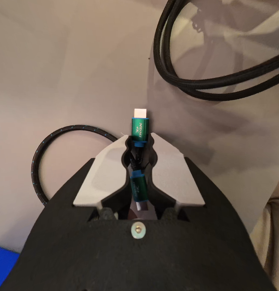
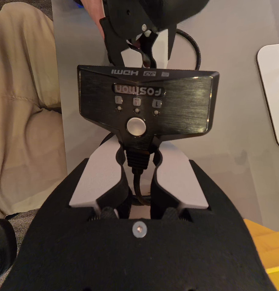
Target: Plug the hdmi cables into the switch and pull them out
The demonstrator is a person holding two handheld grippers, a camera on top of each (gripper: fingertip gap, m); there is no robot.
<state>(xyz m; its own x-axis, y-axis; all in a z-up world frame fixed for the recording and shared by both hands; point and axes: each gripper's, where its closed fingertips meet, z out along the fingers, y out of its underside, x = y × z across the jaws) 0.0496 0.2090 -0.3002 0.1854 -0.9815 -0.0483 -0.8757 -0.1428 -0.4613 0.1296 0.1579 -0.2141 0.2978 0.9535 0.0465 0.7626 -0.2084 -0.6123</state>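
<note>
My left gripper [image 1: 139, 137] is shut on the rear of a green HDMI plug [image 1: 138, 127]. The plug's silver tip points away and is free above the white table [image 1: 56, 78]. Its black braided cable [image 1: 36, 165] loops off to the left. A second green plug [image 1: 139, 189] shows lower between the fingers. My right gripper [image 2: 138, 152] is shut on the narrow neck of the black HDMI switch [image 2: 159, 100], which has a round silver button. The left gripper [image 2: 135, 47] also shows in the right wrist view, just beyond the switch's far edge.
Two thick black cables [image 1: 165, 70] curve across the table at upper right. Beige cloth [image 2: 25, 94] lies off the table's left edge. A white flat pad [image 2: 274, 86] lies at the right, a yellow object [image 2: 269, 255] at the lower right, and a blue object [image 1: 3, 259] at the left wrist view's lower left.
</note>
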